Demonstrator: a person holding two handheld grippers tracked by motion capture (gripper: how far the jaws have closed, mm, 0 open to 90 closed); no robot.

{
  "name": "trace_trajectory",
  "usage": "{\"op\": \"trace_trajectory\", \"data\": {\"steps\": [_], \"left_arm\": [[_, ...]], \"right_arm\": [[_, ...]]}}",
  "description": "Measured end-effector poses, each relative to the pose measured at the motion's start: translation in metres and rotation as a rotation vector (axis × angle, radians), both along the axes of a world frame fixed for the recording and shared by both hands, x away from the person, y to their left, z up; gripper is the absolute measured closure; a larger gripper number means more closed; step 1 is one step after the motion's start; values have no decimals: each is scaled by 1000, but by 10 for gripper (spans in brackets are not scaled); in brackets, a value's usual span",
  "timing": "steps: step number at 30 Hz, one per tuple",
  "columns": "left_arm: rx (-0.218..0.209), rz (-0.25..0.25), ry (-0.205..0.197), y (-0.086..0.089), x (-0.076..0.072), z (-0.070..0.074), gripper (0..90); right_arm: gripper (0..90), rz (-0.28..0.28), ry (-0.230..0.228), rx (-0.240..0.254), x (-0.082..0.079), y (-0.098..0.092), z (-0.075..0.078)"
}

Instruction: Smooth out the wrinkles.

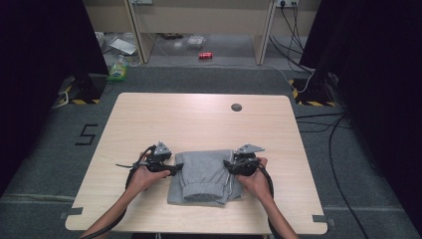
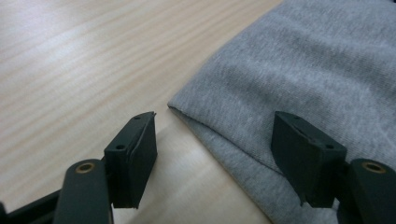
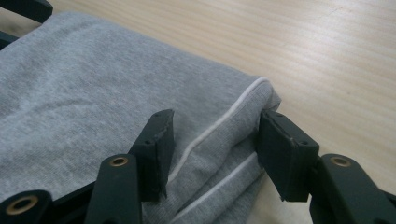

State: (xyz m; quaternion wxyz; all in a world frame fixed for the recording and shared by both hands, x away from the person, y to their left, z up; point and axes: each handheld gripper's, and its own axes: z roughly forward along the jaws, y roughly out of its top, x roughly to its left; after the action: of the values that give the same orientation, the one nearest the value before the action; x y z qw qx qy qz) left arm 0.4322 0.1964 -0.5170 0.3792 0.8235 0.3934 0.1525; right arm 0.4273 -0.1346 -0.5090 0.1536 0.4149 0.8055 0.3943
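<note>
On the wooden table point(image 1: 199, 119), toward six o'clock from its middle, a folded grey garment point(image 1: 204, 177), cuffed end nearest the person. At its nine o'clock edge, the left gripper point(image 1: 175, 168) in the left hand point(image 1: 144, 177), jaws spread wide; in the left gripper view one jaw over bare wood, the other over the cloth point(image 2: 299, 70), the folded corner between them, pads not pressing. At its three o'clock edge, the right gripper point(image 1: 228, 167) in the right hand point(image 1: 255, 179), jaws half spread; in the right gripper view, straddling the white-piped seam point(image 3: 219, 126), the outer pad touching the fold, the inner one over flat cloth. Far off at one o'clock, a small grey disc point(image 1: 236, 107).
</note>
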Motion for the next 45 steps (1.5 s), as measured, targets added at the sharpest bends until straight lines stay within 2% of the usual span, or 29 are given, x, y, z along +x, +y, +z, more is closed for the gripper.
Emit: {"op": "trace_trajectory", "data": {"steps": [9,16,27,34,36,39,41,42,45], "left_arm": [[-2,34,0,-2,27,0,312],[-9,37,-8,0,42,-1,312],[-18,48,-15,2,57,-2,312],[-18,49,-15,3,59,-2,311],[-21,51,-19,3,58,-2,311],[-25,52,-21,4,58,-3,311],[-25,54,-18,4,58,-2,311],[-23,57,-12,4,58,-2,311],[-40,62,18,5,58,0,310]], "right_arm": [[470,-20,-2,-8,33,2,1],[471,-31,-11,-30,50,6,1],[473,-51,-16,-28,66,8,0],[471,-61,-13,-23,70,9,0],[463,-63,-14,-13,69,9,0],[434,-93,15,56,69,5,0],[377,-124,23,65,69,2,1],[371,-138,31,54,68,0,2],[371,-146,47,92,66,-7,3]]}}
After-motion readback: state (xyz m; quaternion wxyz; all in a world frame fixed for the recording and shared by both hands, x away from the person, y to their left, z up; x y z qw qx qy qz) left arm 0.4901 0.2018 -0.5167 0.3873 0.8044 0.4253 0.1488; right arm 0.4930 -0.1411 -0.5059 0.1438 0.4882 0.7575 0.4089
